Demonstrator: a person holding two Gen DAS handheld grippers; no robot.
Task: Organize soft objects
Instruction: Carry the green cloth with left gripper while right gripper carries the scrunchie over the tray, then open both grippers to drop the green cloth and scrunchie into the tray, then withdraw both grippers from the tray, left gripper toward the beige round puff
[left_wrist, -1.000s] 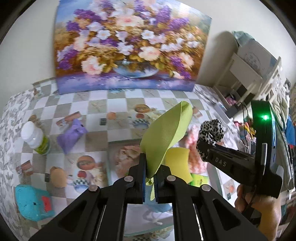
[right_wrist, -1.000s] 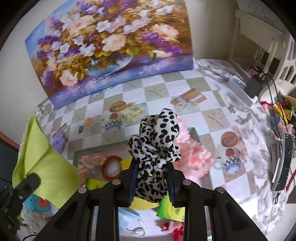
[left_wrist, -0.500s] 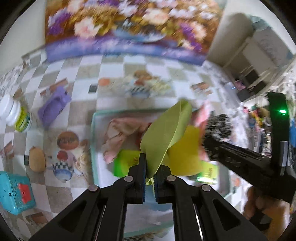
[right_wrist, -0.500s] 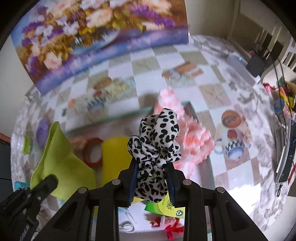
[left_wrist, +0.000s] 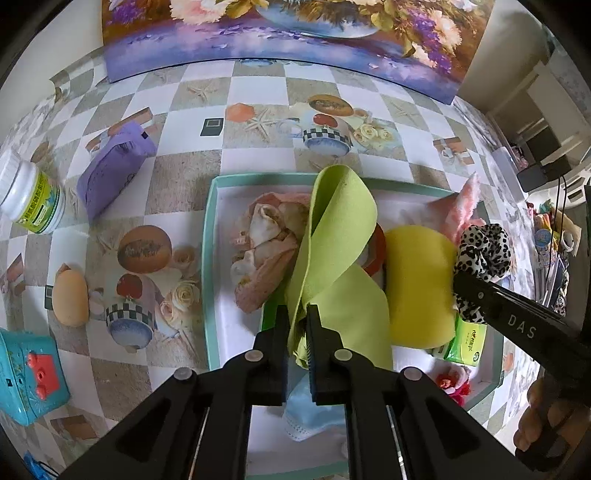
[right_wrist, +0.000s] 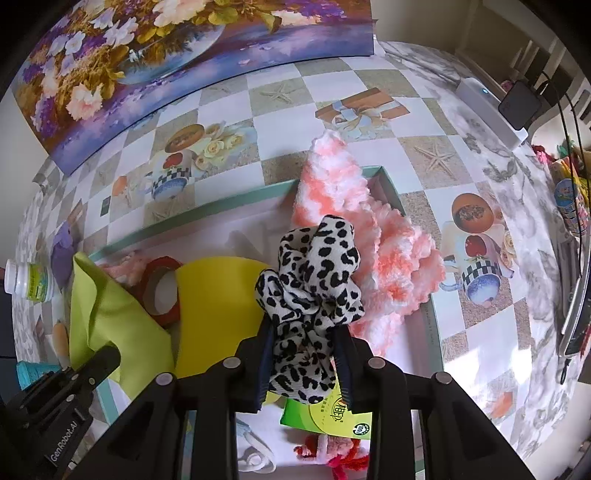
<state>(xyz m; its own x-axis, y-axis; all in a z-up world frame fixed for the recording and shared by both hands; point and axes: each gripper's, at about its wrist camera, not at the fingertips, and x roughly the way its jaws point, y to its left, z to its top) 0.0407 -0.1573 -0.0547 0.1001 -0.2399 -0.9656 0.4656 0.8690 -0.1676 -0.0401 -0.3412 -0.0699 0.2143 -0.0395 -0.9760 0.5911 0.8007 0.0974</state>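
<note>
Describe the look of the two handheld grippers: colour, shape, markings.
Both are matte black plastic. Left gripper: two angular fingers with round silver rivets and dark blue ribbed pads, white "GenRobot.AI" lettering on its side. Right gripper: same build, white "DAS" lettering on its finger.

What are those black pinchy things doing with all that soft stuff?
A person is tidying soft things into a teal box. The left hand-held gripper is shut on a lime green cloth over the box. The right hand-held gripper has a leopard-print scrunchie between its jaws, which are opening. A yellow sponge and a pink fluffy cloth already lie inside.
</note>
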